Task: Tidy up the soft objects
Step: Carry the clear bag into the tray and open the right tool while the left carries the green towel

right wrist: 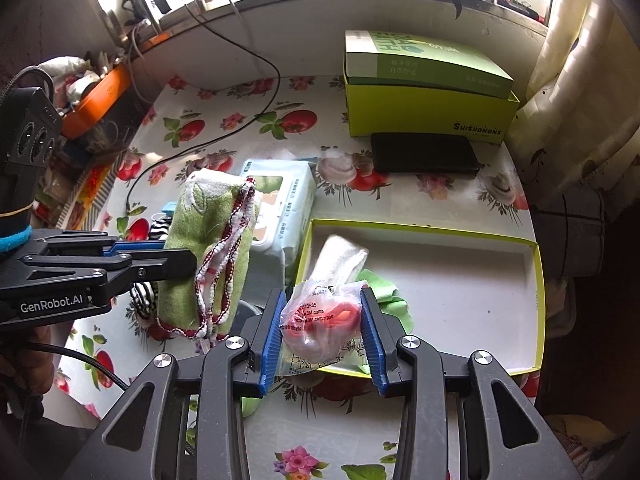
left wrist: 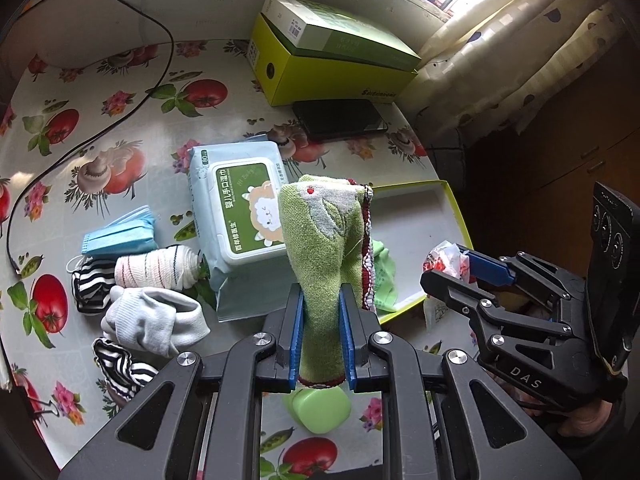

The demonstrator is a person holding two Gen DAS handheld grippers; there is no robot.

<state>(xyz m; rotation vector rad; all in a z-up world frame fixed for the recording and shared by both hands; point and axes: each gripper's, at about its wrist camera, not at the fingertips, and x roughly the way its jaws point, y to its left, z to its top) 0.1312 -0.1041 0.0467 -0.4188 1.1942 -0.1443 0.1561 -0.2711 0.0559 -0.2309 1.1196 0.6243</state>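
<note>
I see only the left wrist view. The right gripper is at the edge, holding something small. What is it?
Observer: A clear plastic bag with something red inside, pinched between the right gripper pads.
Operator: Is anything already in the tray?
Observer: Yes, a white rolled cloth lies in the tray, beside a green cloth.
Operator: Does my towel have loose parts?
Observer: The towel in the left gripper has a red and white trim loop hanging free on its side.
</note>
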